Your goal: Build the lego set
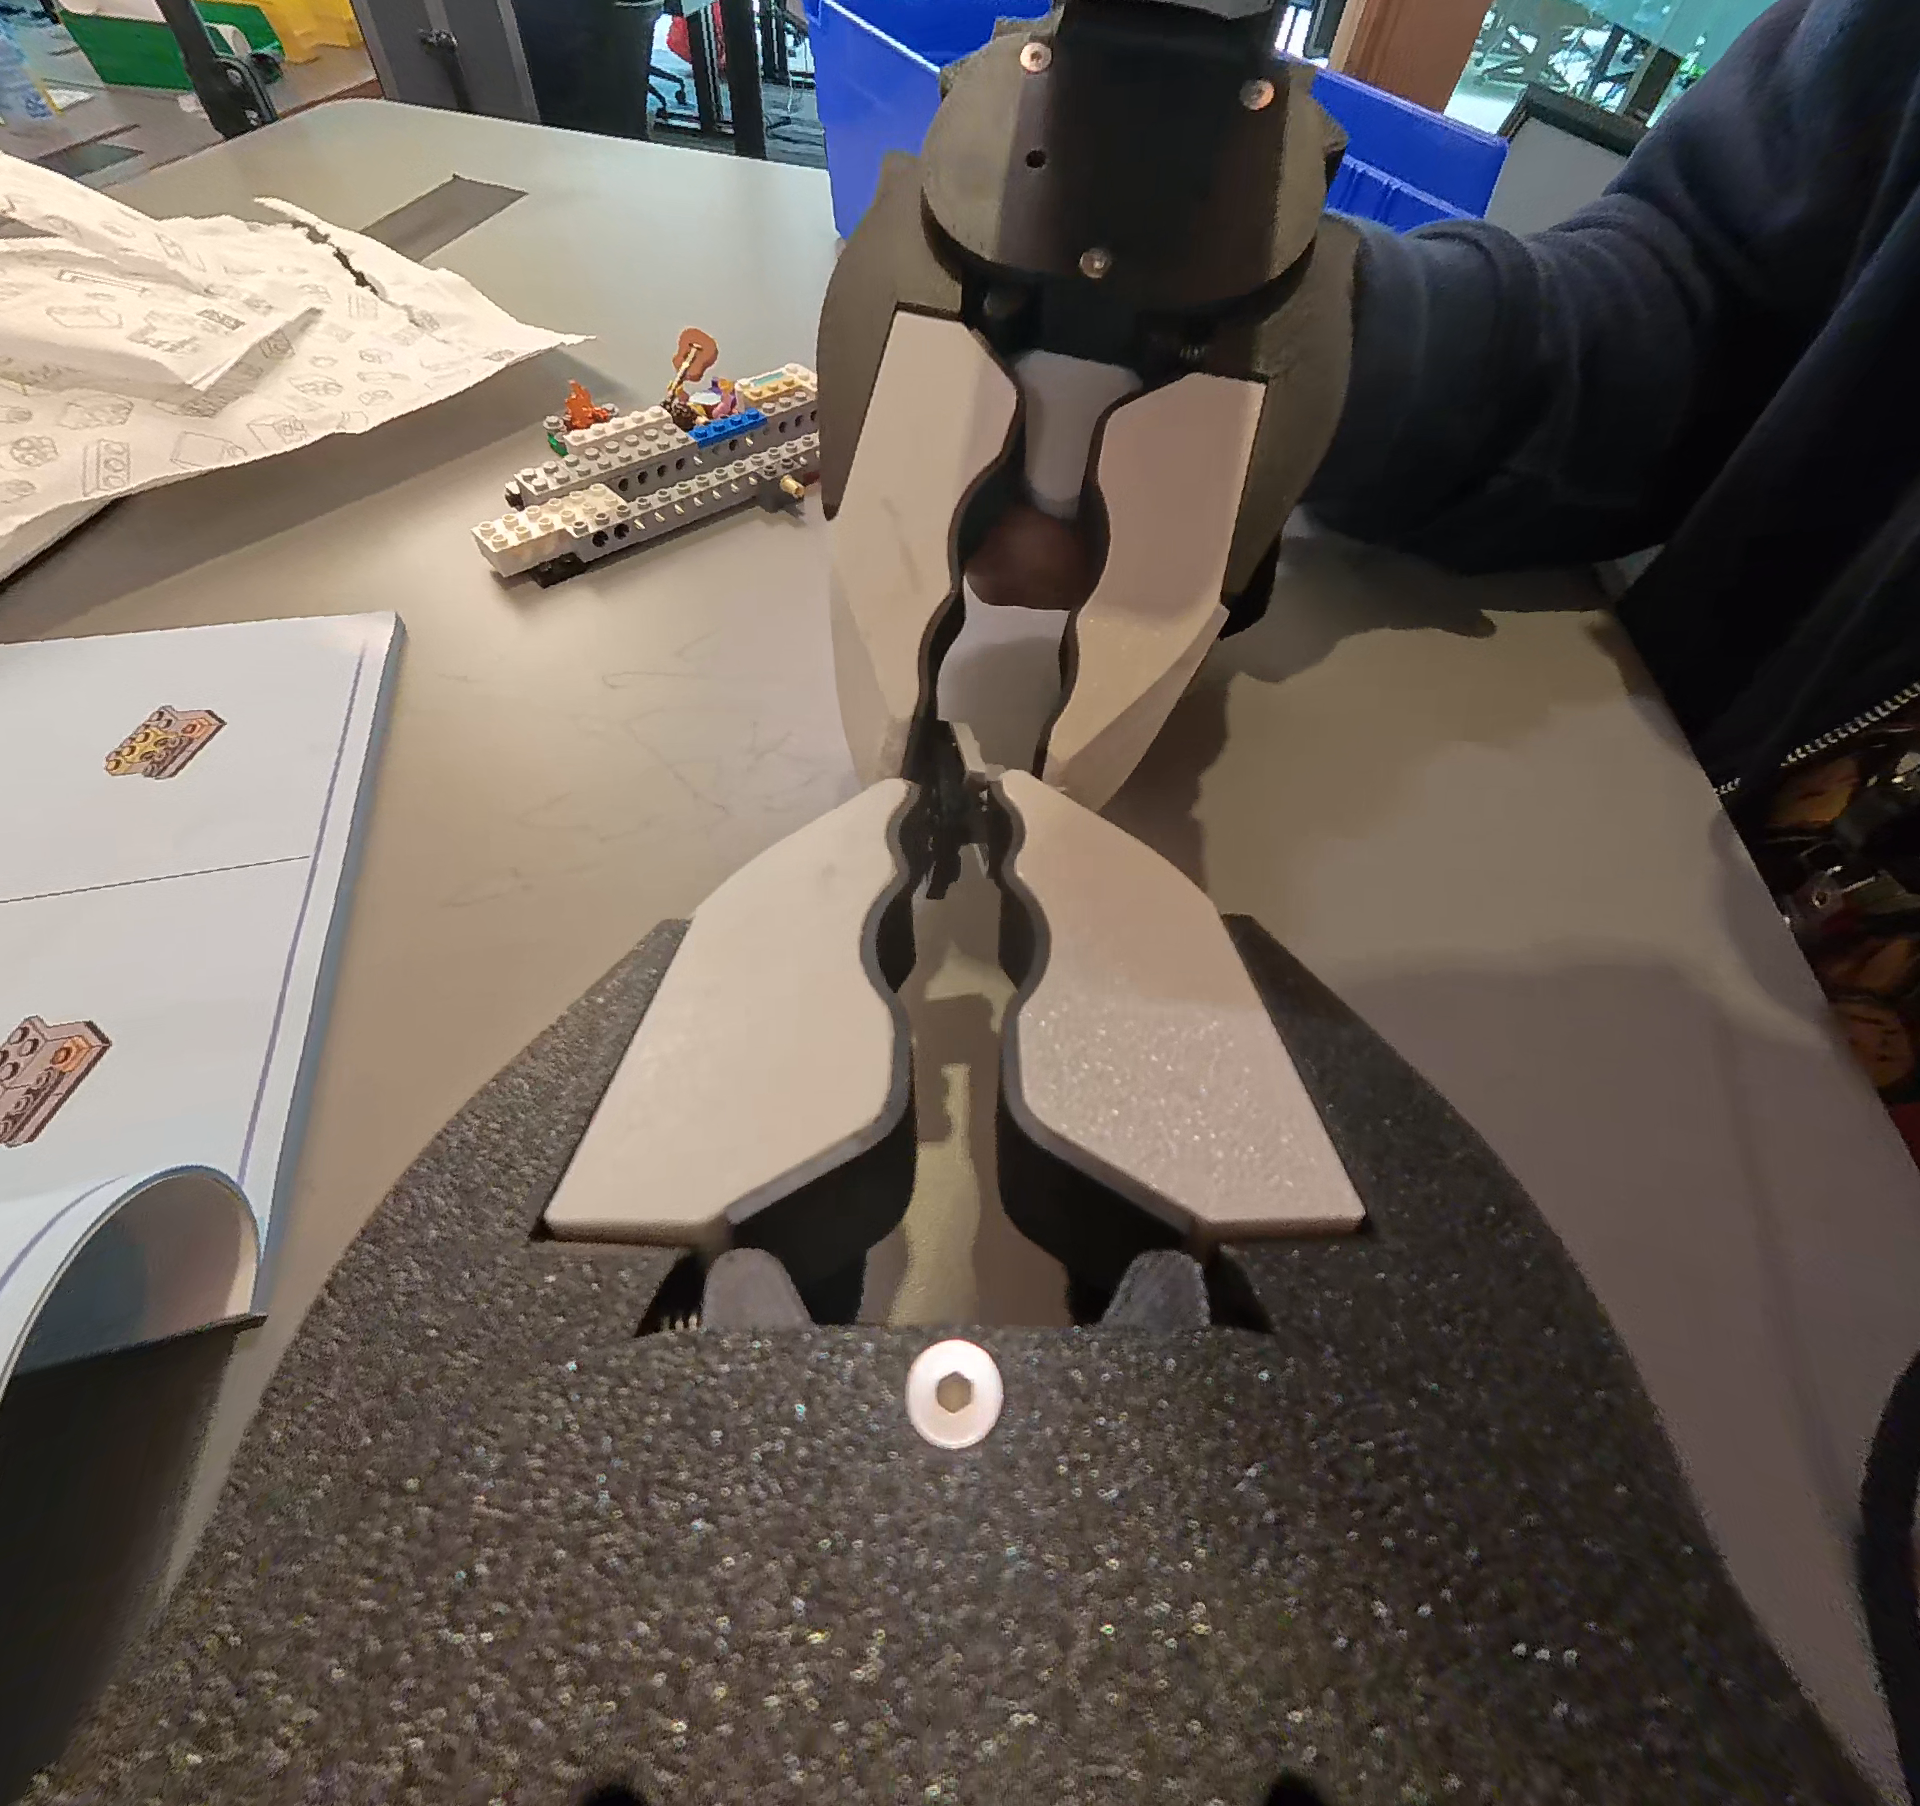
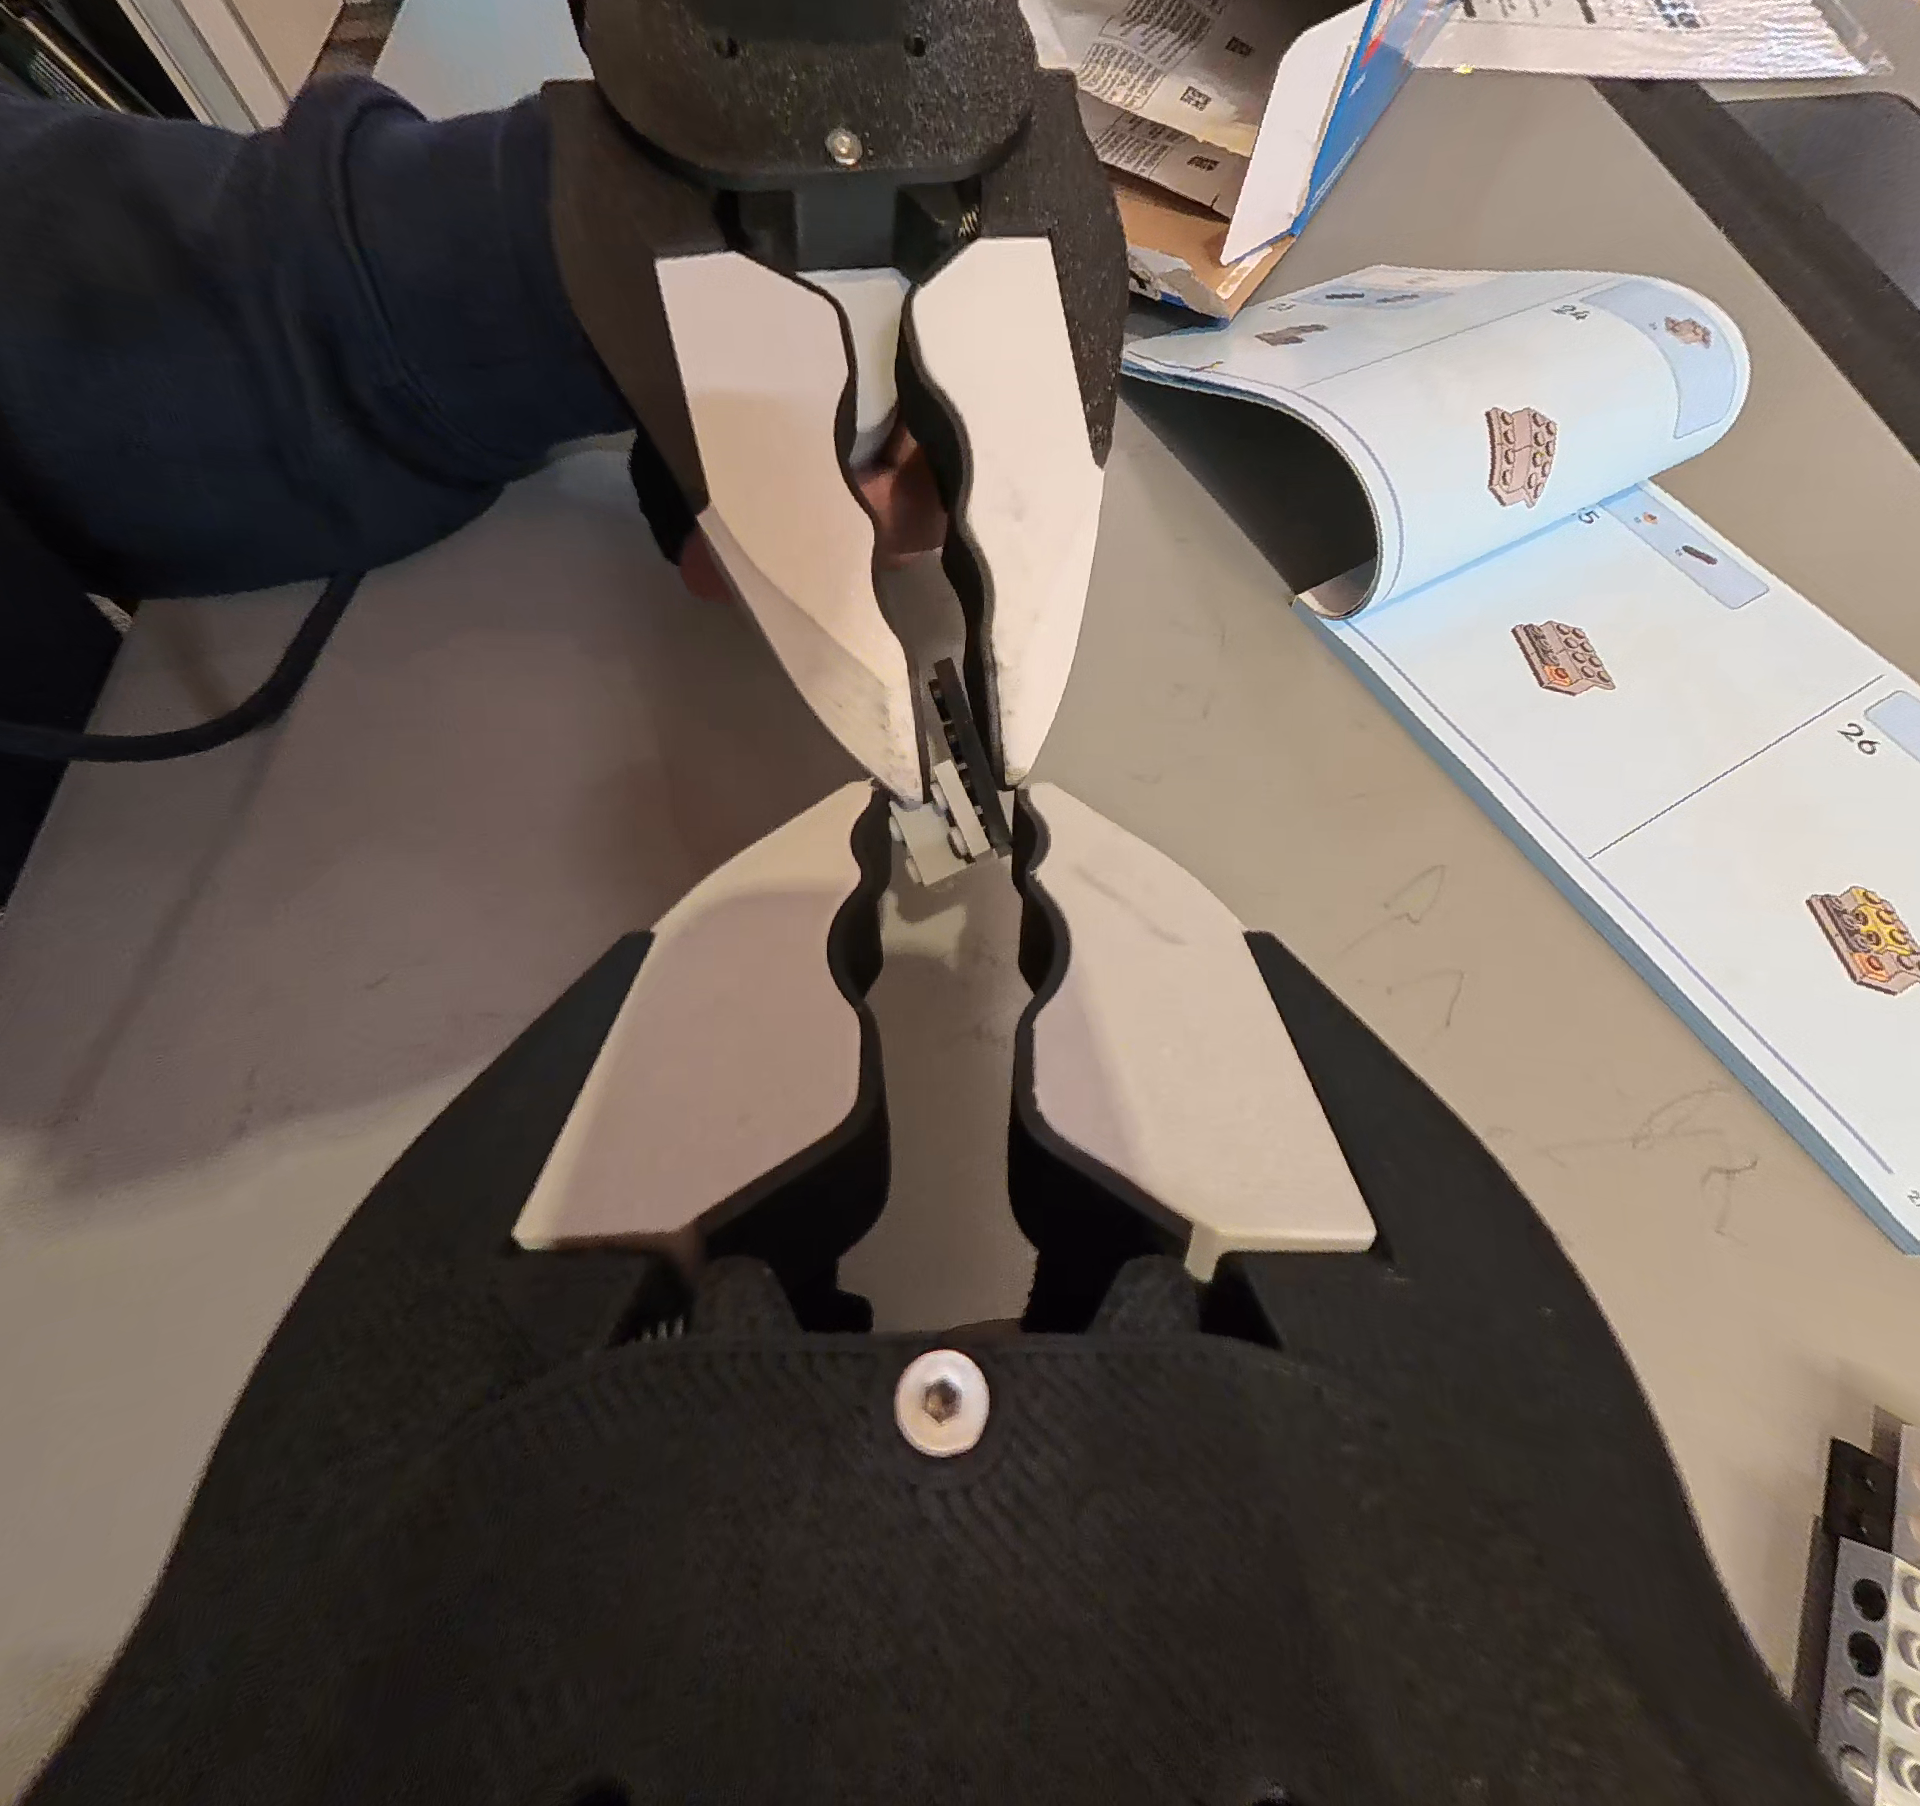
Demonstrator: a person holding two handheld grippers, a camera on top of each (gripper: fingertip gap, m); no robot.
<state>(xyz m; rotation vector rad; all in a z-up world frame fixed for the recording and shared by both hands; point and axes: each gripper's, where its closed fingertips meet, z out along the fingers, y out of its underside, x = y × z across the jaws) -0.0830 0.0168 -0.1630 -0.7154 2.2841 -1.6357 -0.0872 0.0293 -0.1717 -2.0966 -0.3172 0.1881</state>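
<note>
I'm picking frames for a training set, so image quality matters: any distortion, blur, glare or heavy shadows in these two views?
Left wrist view: strong wide-angle bending at the edges, soft shadow under the right tongs on the table, background slightly soft. Right wrist view: same bending, instruction booklet sharp, broad soft shadow under the sleeve, brick assembly at the tips slightly blurred. No harsh glare.

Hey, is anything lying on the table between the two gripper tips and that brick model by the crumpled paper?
Nothing visible. The left gripper and right gripper meet tip to tip on a small black-and-grey brick piece. Only bare table lies between there and the brick model. The open booklet lies off to the side.
</note>
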